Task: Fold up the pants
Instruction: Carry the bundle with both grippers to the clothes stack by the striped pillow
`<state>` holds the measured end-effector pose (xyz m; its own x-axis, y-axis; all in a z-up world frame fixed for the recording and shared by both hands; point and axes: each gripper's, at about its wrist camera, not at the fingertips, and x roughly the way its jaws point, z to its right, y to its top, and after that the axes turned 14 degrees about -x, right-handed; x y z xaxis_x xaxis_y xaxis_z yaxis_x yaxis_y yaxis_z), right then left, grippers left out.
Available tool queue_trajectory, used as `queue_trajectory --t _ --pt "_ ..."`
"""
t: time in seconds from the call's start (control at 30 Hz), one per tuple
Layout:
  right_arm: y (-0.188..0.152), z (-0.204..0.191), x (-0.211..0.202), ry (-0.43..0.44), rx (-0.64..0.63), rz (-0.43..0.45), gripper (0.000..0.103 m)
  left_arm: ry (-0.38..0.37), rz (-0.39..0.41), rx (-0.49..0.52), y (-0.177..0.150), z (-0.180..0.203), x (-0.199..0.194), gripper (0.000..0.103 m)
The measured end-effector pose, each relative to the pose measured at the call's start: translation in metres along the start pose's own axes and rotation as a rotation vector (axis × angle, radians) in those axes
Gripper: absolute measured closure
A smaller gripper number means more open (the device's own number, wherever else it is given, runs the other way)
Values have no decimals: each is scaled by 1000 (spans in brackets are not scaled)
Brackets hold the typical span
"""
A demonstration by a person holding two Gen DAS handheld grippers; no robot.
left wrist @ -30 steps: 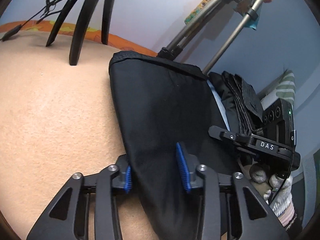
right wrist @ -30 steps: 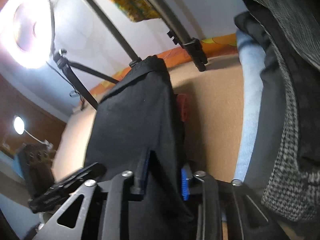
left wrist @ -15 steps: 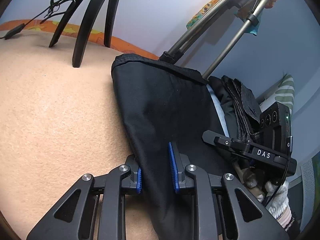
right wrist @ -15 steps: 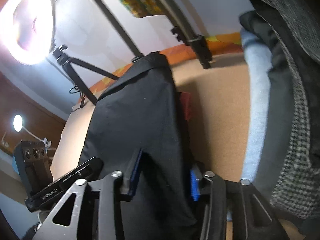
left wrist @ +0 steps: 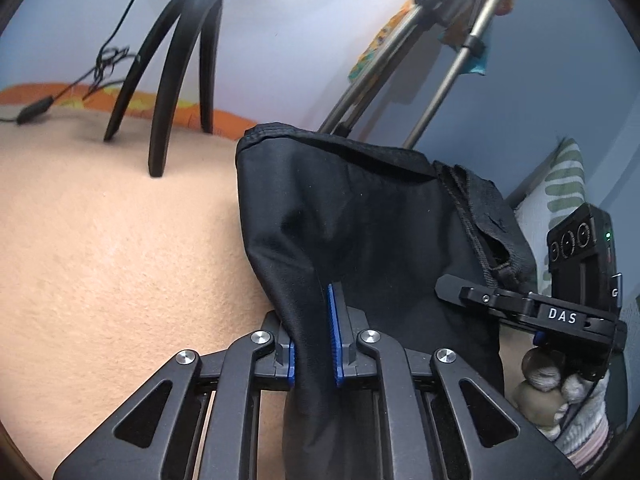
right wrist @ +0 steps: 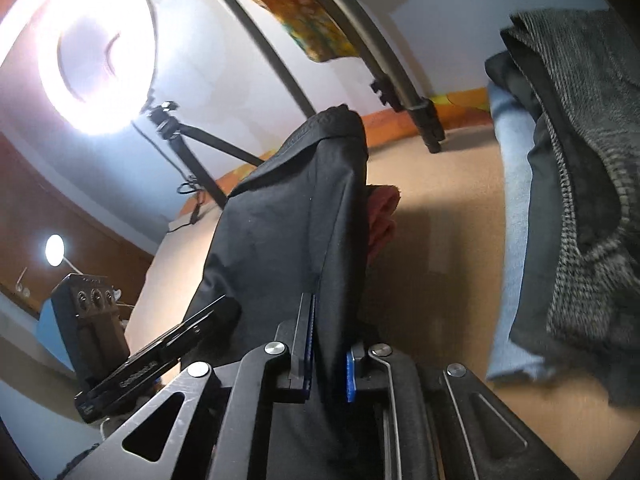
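Note:
Black pants (left wrist: 352, 208) lie folded lengthwise on the beige blanket (left wrist: 100, 240), their far hem rumpled by the stand. My left gripper (left wrist: 314, 320) is closing, and its blue pads pinch a gathered ridge of the near black cloth. In the right wrist view the same pants (right wrist: 280, 220) rise away from me as a raised panel. My right gripper (right wrist: 328, 340) is closing too, with the cloth's edge clamped between its pads. Each view shows the other gripper alongside: the right one (left wrist: 560, 312) and the left one (right wrist: 160, 364).
Black tripod legs (left wrist: 164, 92) and a metal stand (left wrist: 400, 60) are planted at the far side. A pile of dark and tweed clothes (right wrist: 580, 160) over light-blue denim (right wrist: 516, 200) fills the right. A red cloth (right wrist: 382, 220) peeks from behind the pants. A ring light (right wrist: 96, 48) glares.
Both grippers' jaws have narrowed onto the black cloth and both have risen a little. The fabric now bunches and lifts at the pads instead of lying flat.

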<state>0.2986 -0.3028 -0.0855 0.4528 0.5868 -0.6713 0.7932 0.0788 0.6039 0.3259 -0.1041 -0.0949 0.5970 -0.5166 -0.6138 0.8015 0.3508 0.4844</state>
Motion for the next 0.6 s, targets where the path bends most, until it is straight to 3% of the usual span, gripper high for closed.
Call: queue_trajectory --t 0.37,0.6 --pt "-2 -20 -73 -48 -40 82 93 -91 46 111 -13 52 -41 92" --pt "-9 -17 -124 -103 -48 139 93 -145 51 159 -22 99 -39 92"
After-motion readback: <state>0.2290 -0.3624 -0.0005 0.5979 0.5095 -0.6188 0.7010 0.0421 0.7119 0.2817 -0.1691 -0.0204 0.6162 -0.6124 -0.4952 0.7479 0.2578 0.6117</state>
